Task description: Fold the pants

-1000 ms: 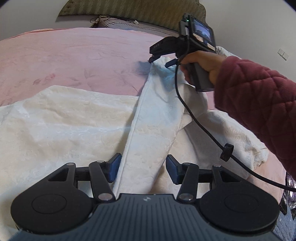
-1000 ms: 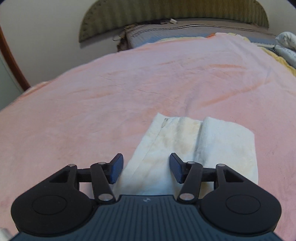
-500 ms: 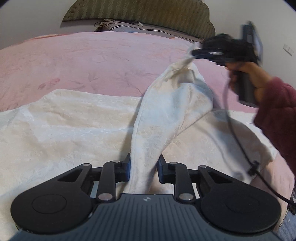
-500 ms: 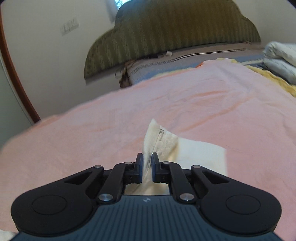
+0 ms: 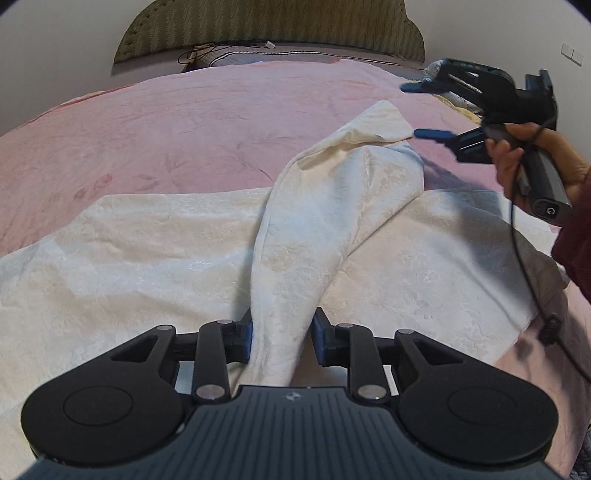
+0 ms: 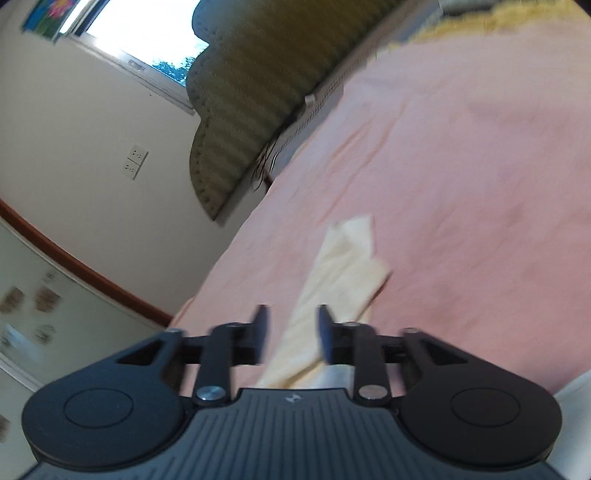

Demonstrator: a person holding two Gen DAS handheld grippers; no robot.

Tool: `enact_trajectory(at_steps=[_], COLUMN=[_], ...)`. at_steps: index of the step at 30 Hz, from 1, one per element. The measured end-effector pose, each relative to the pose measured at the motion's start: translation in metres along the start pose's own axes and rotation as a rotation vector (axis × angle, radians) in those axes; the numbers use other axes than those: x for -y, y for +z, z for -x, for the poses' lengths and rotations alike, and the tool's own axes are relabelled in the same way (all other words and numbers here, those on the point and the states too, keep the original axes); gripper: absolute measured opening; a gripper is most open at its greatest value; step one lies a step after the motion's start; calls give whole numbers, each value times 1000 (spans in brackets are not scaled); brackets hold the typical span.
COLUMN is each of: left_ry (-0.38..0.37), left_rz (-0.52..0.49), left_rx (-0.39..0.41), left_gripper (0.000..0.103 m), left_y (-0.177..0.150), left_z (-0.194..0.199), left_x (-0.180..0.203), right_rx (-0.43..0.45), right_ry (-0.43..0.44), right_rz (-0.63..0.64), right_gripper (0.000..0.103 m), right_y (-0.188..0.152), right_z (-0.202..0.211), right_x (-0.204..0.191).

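White pants lie spread on the pink bed. One leg is folded over and runs from my left gripper up to its cuff. My left gripper has its jaws partly parted around that leg, the fabric lying between the pads. My right gripper, held by a hand, is open just right of the cuff and apart from it. In the right wrist view my right gripper is open, rolled sideways, with the cuff lying on the bed beyond it.
A pink bedspread covers the bed. An olive headboard and pillows stand at the far end. A black cable hangs from the right gripper. A wall with sockets and a window lie to the left.
My right gripper opened and let go of the cuff, which dropped onto the bed, and it rolled sideways. My left gripper's jaws widened around the leg.
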State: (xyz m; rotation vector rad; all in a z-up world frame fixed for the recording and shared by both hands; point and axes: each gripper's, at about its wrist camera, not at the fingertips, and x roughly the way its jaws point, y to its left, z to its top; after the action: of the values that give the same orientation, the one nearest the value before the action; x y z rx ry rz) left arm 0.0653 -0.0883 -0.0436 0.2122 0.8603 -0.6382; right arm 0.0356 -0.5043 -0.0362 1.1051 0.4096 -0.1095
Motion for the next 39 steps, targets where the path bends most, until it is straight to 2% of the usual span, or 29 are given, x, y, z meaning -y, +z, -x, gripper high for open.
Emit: enact_trajectory(at_steps=[2,3,6,8,10,12,15,17,18,19,20,22,23,26,32,35,39], left_ry=[-5,-7,-9,-12,-16,-29,-51,-61,-63,-61,-55,-44,-37,-24,18,41,85], left_rz=[7,9,10,9,6,5,7,27,36,44,50,46,44,36,-82,-127,-128], left_rx=[-2,-3,-4,-3,-2,3,13,15,16,21,25,24,28,54,135,126,130], left_gripper=[33,33,34,34,34,35,38,38,38,38,38,36,27,20,17,15,13], left_y=[0,0,2,1,2,1,2,4,4,5,5,6,6,4,-9,-16,-13], left_z=[0,0,-1,-1,-1,0,-1,-2,-3,-3,-3,-3,-3,2,21,21,21], left_x=[-1,-2,-2,-2,-2,-4,-5,-7,-8,-9,-10,-9,-8,-3,18,28,31], right_rx=[-24,-37,-128,-134,-64,45,133,139,135,134,139,158,161,187,268,283,297], right_ry=[43,33,61,14,2,-18,12,-23,-46,-52,-47,-19,8,74,166,157,134], right_rz=[-62,-80,-141,-127,-125,-159,-228,-190,-172,-164,-155,-117,-104,-63,-20,-24,-78], right_gripper=[67,67,67,65,65,65,61,40,16,8,7,6,6,6,6,6,6], right_y=[-13,-18,-31,-33,-27,-15,0,8,10,10,9,7,6,7,3,-2,0], right_z=[-10,-15,-37,-48,-50,-53,-63,-70,-73,-73,-69,-55,-45,-3,102,141,164], right_x=[0,0,7,7,7,14,28,27,28,30,31,26,24,13,8,20,37])
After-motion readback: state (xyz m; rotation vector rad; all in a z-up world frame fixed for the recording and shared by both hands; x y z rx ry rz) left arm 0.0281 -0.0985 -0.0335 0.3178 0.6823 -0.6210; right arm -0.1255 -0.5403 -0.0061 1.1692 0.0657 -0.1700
